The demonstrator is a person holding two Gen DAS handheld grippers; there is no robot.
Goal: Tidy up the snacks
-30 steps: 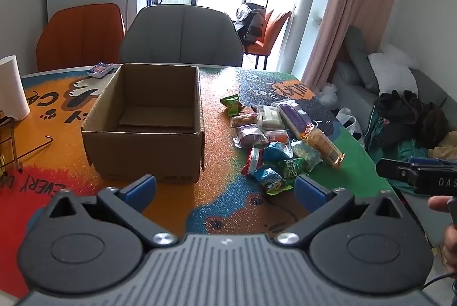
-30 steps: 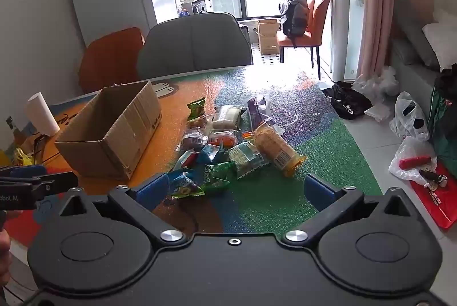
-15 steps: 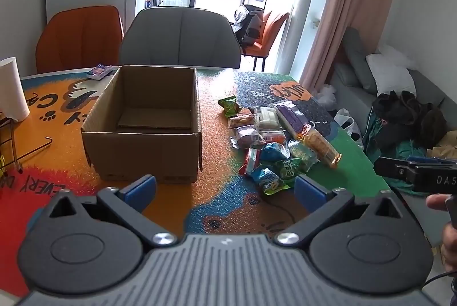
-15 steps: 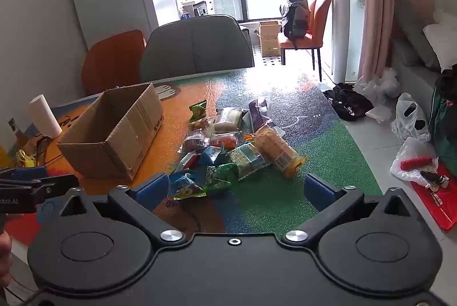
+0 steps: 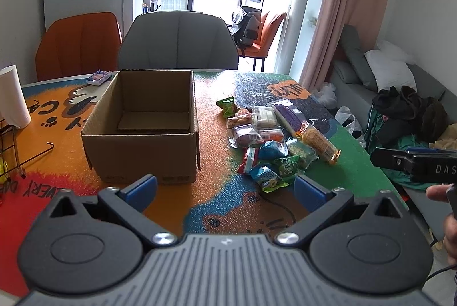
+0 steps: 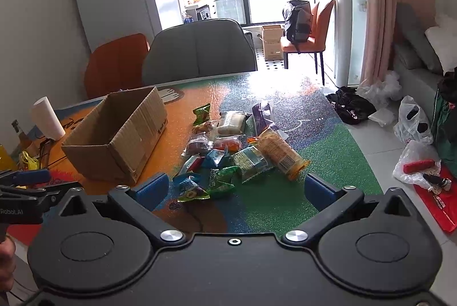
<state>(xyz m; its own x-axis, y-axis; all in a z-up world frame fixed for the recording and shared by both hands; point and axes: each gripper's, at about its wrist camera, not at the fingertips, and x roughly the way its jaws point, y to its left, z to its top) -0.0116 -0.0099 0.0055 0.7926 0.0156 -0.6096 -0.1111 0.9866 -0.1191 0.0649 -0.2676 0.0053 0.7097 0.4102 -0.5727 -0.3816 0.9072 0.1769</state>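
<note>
Over the last second both views have crept slightly closer to the table (image 5: pixel 217 200); the box and snacks sit a touch lower and larger in view, and nothing on the table has shifted. That reads as an approach only just begun, with no snack sorted yet.

Nearest, the left gripper (image 5: pixel 225 186) has its jaws spread wide and released, holding nothing and hanging above the table's near edge. The right gripper (image 6: pixel 235 187) is equally wide open and empty, its jaws framing the closest packets without touching them.

Just beyond lies the pile of snacks (image 6: pixel 228 146): a blue packet (image 6: pixel 190 187) and a green packet (image 6: pixel 221 177) at the front, a long orange biscuit pack (image 6: pixel 278 153) to the right, and paler packs further back, some overlapping. To the left of the pile stands the cardboard box (image 5: pixel 145 123), open-topped and seemingly empty, though its near inside corner is hidden. Behind it stand a grey chair (image 5: pixel 178 41) and an orange chair (image 5: pixel 78 44).
</note>
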